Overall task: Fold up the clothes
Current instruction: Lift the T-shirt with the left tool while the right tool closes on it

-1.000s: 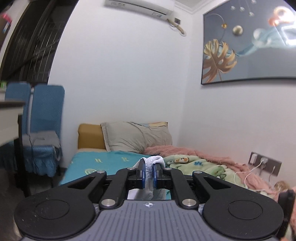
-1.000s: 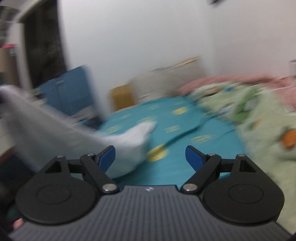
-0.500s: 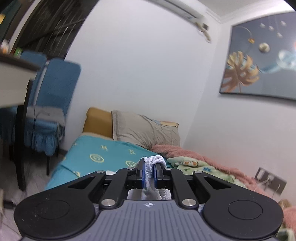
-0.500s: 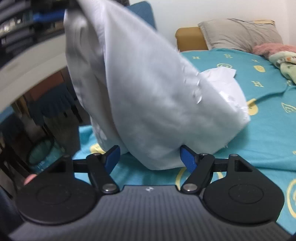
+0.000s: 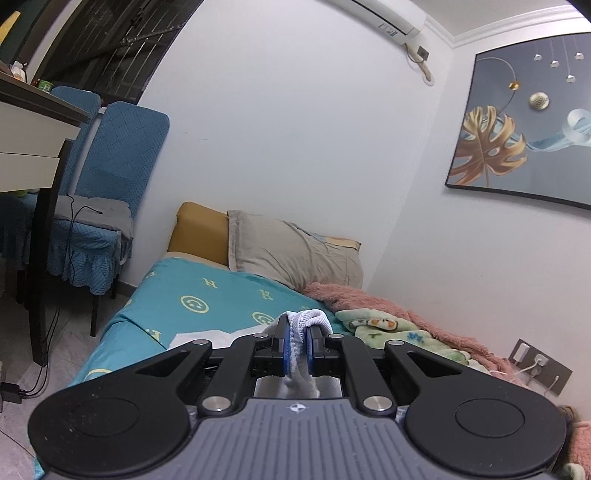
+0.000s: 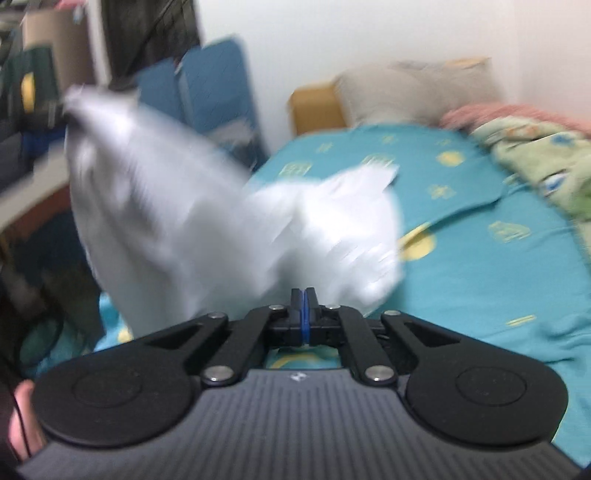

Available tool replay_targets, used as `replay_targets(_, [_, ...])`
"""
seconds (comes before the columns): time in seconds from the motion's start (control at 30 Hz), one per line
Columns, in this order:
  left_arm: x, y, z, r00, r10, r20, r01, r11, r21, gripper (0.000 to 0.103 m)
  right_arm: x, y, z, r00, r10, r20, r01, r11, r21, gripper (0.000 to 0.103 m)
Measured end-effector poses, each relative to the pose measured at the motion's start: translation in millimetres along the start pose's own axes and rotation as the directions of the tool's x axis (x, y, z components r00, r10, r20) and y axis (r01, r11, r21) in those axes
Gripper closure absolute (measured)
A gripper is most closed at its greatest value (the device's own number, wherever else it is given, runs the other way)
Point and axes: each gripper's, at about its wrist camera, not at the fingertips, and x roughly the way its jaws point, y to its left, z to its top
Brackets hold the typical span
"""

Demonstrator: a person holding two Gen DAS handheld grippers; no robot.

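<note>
Two wrist views are on record. Left wrist view: the left gripper [image 5: 297, 345] is pinched on a bunched ribbed edge of the white garment [image 5: 303, 322], the fabric squeezed between the blue pads [image 5: 281, 345] and hanging down behind them; more of the cloth lies on the teal bedsheet [image 5: 207, 291] just left of the fingers. The sheet is printed with yellow smiley faces and letter "H" motifs. A grey pillow [image 5: 291, 258] leans on the mustard headboard [image 5: 199, 232], with a pink fleece blanket [image 5: 373, 301] and a green cartoon-print blanket [image 5: 388, 326] along the wall side. Blue-covered chairs [image 5: 118, 158] stand beside a desk [image 5: 33, 147] at left. An air conditioner [image 5: 384, 14] carries a label too small to read; a framed gold-leaf picture [image 5: 517, 122] hangs at right, and a wall socket [image 5: 539, 365] holds white plugs. Right wrist view, heavily motion-blurred: the right gripper [image 6: 304, 310] has its fingers pressed together; the blur leaves it unclear whether cloth is caught between them. The white garment [image 6: 221, 221] billows directly ahead, raised at upper left and trailing onto the teal bedsheet [image 6: 480, 258]. No brand marking is legible in either view.
</note>
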Motion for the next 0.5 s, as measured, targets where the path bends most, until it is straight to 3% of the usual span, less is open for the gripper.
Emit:
replay_targets(0.1, [-2.9,-5.2,-5.4,0.999,-0.042,-0.029,0.042,0.999,-0.007,0.094,-32.4,-25.0,9.3,0.995,-0.075,0.067,0.072,0.996,0.047,0.100])
replay_targets(0.2, [-1.4,-16.3,-12.5,0.997,-0.048,-0.066,0.050,0.998,0.037,0.094,-36.8,-43.7,9.0,0.990,-0.127,0.064,0.119,0.987,0.106,0.100])
replay_targets(0.3, [-0.7,-23.1,-16.4,0.996,-0.050,-0.076,0.055,0.997,0.058,0.094,-34.1,-38.0,5.5,0.996,-0.060,0.062,0.050,0.988,0.150,0.097])
replay_targets(0.4, [-1.4,-21.7,-16.9,0.997,-0.031,-0.070,0.034,0.998,0.043,0.094,-34.8,-7.2,-3.2,0.997,0.070,0.017,-0.071,0.994,0.083,0.092])
replay_targets(0.43, [-2.1,-19.7,-16.5,0.997,-0.025,-0.067,0.028,0.999,0.029,0.094,-33.4,3.6,-7.3,0.994,0.108,-0.009,-0.108,0.993,0.048,0.067])
replay_targets(0.47, [-2.8,-17.7,-16.0,0.998,-0.021,-0.064,0.022,1.000,0.015,0.094,-30.4,13.8,-10.9,0.989,0.144,-0.030,-0.143,0.989,0.022,0.034])
replay_targets(0.5, [-3.3,-15.8,-14.9,0.998,-0.020,-0.061,0.020,1.000,0.000,0.094,-26.7,22.5,-14.0,0.985,0.170,-0.042,-0.170,0.985,0.005,0.022])
